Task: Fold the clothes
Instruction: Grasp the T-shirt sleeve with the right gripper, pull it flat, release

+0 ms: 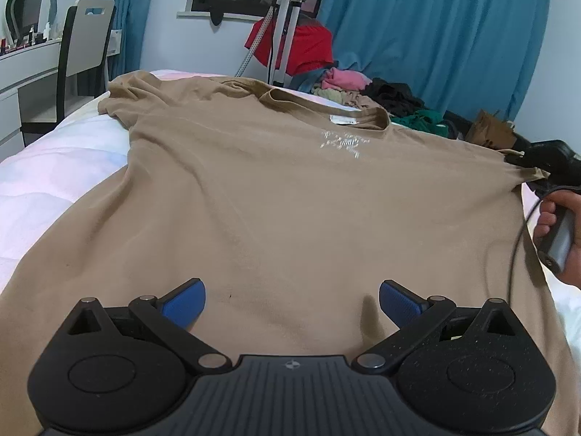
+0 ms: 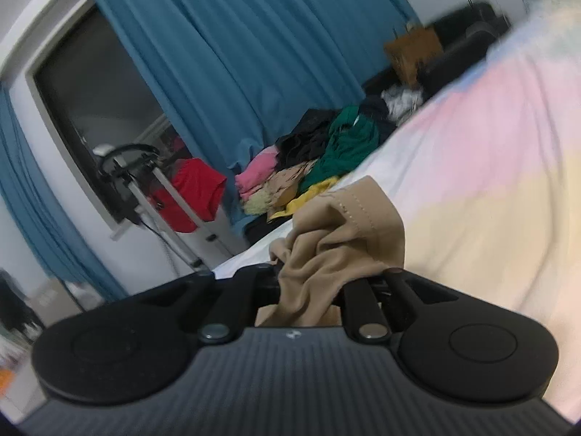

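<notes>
A tan T-shirt (image 1: 290, 189) lies spread flat on the bed, collar at the far side, a pale print on its chest. My left gripper (image 1: 292, 301) hovers over its near hem, blue pads wide apart and nothing between them. At the right edge of the left wrist view, my right gripper (image 1: 523, 161), held by a hand (image 1: 552, 214), pinches the shirt's right sleeve. In the right wrist view the bunched tan sleeve (image 2: 337, 239) fills the right gripper (image 2: 308, 279), whose jaws are shut on it. The cloth hides the fingertips.
The bed (image 1: 54, 167) has a pale pastel cover (image 2: 490, 181). A pile of mixed clothes (image 1: 381, 94) lies at its far right corner. Behind stand a tripod stand (image 1: 287, 36) with a red garment (image 1: 308, 47), blue curtains (image 1: 435, 36), and a chair (image 1: 87, 43) at the left.
</notes>
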Tool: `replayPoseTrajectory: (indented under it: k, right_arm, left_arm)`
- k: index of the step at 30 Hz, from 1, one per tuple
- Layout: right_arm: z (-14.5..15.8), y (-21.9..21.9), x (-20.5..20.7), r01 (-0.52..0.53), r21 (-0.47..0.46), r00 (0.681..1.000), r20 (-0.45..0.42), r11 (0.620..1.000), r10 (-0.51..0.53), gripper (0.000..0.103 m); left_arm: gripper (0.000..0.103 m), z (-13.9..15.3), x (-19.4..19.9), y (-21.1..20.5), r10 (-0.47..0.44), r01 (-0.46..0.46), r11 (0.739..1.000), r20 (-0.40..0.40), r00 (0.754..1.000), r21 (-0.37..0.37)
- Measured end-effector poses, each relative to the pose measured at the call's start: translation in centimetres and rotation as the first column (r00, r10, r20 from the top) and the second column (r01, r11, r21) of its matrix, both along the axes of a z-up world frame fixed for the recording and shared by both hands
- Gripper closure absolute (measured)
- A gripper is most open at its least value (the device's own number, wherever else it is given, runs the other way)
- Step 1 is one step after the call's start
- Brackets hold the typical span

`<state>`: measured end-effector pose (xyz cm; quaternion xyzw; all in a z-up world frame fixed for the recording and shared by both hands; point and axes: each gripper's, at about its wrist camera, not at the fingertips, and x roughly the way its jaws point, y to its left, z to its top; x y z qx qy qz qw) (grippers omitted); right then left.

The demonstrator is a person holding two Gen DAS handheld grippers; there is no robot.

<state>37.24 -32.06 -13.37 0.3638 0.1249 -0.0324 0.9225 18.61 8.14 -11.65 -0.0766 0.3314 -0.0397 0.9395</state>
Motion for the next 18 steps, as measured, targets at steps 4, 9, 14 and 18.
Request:
replayPoseTrajectory:
  k: [4, 9, 14, 18]
  right_arm:
    - [-3.4, -2.5, 0.0, -0.027, 0.217, 1.0, 0.008, 0.976, 0.025, 0.018]
    - [-6.1, -3.2, 1.0, -0.024, 0.309, 0.999, -0.022, 0.951, 0.033, 0.015]
    - [-3.6, -0.7, 4.9, -0.082, -0.02, 0.97, -0.231, 0.996, 0.076, 0.045]
    - [-1.4, -1.5, 5.7, -0.033, -0.024, 0.98, -0.197, 0.999, 0.028, 0.088]
  left_arm:
    - [0.0, -0.2, -0.2, -0.3, -0.009, 0.008, 0.999, 0.005, 1.0, 0.031]
    - [0.0, -0.6, -0.1, -0.6, -0.017, 0.017, 0.998, 0.006, 1.0, 0.064]
    - [0.0, -0.9, -0.1, -0.6, -0.027, 0.026, 0.996, 0.01, 1.0, 0.085]
    - [0.0, -1.0, 0.0, -0.5, -0.034, 0.033, 0.995, 0.011, 0.999, 0.096]
